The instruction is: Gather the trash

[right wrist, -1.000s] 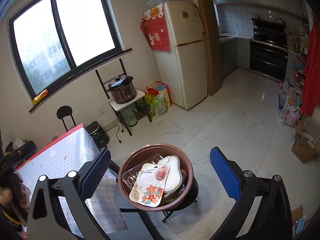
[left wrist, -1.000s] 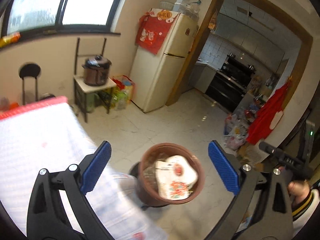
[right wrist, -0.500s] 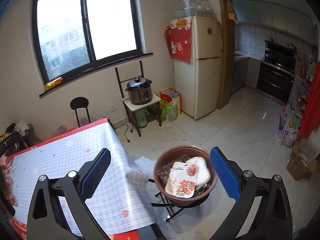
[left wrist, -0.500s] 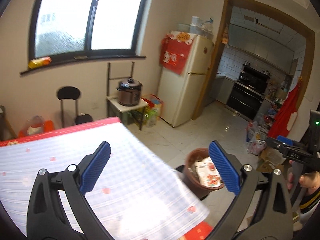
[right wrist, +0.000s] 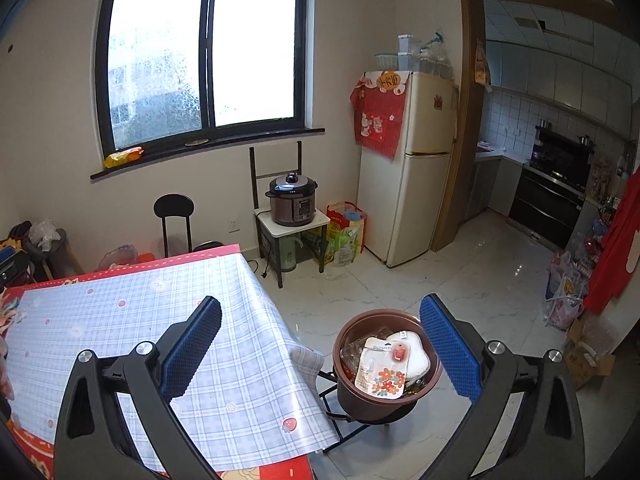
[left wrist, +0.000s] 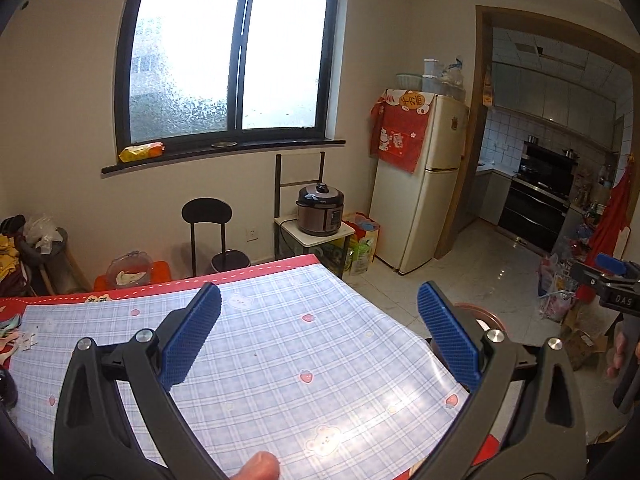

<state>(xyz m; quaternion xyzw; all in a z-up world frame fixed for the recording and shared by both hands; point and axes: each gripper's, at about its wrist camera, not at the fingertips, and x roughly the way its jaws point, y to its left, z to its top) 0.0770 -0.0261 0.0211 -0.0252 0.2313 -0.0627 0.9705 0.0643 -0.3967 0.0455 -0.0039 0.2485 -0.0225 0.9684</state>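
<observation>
Holding both tools, left tool (left wrist: 319, 334) and right tool (right wrist: 320, 338), wide open and empty, I see scraps (left wrist: 16, 334) at the tabletop's (left wrist: 280, 360) far-left edge, nearer my left.

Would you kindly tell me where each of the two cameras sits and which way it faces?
Left wrist view: on the open left gripper, over the blue checked tablecloth, facing the window; a fingertip shows below.
Right wrist view: on the open right gripper, further right, above the brown round trash bin beside the table; only the gripper's own black arms show.
Both share the tablecloth, the dark pressure cooker and the cream fridge.
</observation>
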